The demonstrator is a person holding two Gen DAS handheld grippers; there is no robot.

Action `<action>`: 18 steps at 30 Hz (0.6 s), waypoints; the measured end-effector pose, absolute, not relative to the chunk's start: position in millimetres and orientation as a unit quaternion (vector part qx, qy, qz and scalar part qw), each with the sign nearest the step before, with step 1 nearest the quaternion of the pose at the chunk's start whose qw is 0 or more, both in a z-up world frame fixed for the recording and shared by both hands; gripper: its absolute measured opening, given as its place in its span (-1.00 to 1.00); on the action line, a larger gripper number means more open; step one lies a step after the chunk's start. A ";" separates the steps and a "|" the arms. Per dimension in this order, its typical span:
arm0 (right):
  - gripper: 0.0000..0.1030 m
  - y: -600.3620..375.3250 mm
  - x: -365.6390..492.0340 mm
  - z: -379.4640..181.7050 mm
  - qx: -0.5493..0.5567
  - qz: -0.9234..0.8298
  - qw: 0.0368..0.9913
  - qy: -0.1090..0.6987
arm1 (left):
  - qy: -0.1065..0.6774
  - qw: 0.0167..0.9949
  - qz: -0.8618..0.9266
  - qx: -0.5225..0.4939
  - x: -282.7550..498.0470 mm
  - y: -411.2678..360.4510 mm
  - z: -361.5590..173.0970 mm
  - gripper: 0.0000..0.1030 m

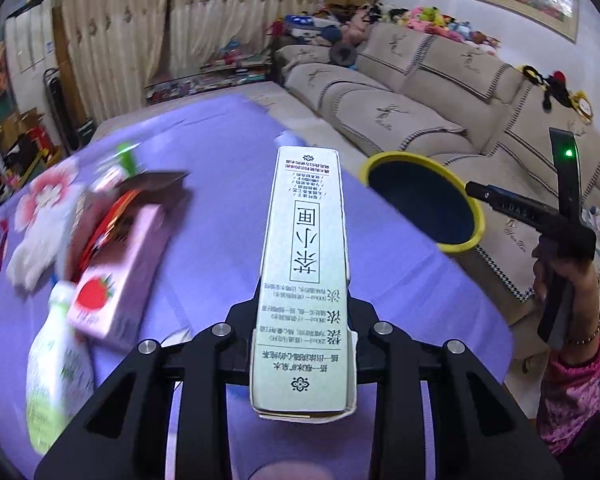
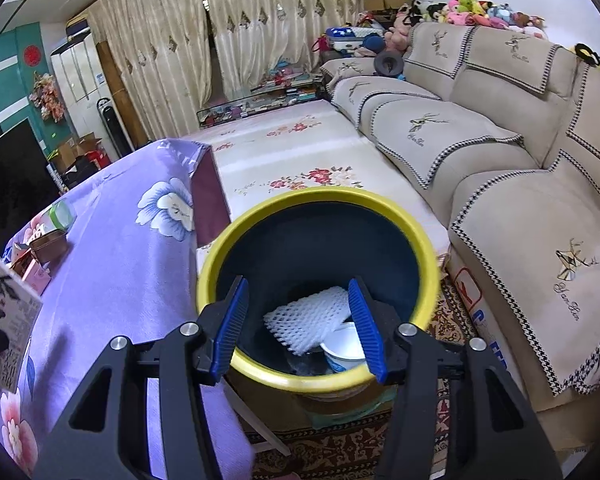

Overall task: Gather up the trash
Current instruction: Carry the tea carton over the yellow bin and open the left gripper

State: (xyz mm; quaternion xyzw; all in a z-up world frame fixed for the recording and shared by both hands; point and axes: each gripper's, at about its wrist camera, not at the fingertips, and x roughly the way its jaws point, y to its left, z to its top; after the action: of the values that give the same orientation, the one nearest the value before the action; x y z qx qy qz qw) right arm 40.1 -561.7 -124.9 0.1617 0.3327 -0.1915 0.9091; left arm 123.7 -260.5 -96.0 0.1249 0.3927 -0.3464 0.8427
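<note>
left gripper (image 1: 304,344) clamped on tall tea carton (image 1: 306,264), bin (image 1: 462,216) ahead-right | right gripper (image 2: 300,330) apart, empty, over bin | risk: long carton pivots, strikes yellow rim, drops onto worktop (image 1: 220,140)

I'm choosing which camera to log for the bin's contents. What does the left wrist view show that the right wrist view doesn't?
Only the left wrist view shows the pink carton, the white bottle and the tall box's printed side, clamped in the left hand-held gripper. Only the right wrist view shows the bin's inside: white foam netting and a cup. Both show the yellow-rimmed bin, purple cloth and sofa.
</note>
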 end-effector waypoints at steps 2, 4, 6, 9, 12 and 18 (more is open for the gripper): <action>-0.03 -569.1 30.6 -123.9 0.164 -0.202 0.908 0.328 | 0.391 0.837 -0.360 0.131 125.9 -280.4 -93.9 -0.40; 0.02 -577.5 20.5 -122.5 0.167 -0.212 0.907 0.323 | 0.389 0.831 -0.373 0.140 128.1 -300.8 -92.7 -0.40; 0.03 -584.8 11.6 -120.9 0.172 -0.220 0.907 0.317 | 0.390 0.823 -0.387 0.147 131.7 -325.4 -91.0 -0.40; 0.04 -596.1 0.3 -119.8 0.179 -0.231 0.905 0.308 | 0.387 0.811 -0.409 0.159 135.3 -362.8 -89.1 -0.40; 0.04 -607.2 -9.0 -120.7 0.187 -0.240 0.903 0.304 | 0.386 0.801 -0.424 0.171 139.2 -398.3 -89.2 -0.40; 0.04 -629.8 -25.6 -128.5 0.204 -0.256 0.896 0.300 | 0.400 0.776 -0.447 0.197 144.7 -470.6 -103.2 -0.40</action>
State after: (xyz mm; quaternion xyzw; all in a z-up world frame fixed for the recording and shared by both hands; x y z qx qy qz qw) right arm -25.6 -629.8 -128.5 0.2038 0.2998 -0.2556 0.8962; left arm 144.7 -470.6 -103.2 0.1972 0.3998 -0.4468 0.7756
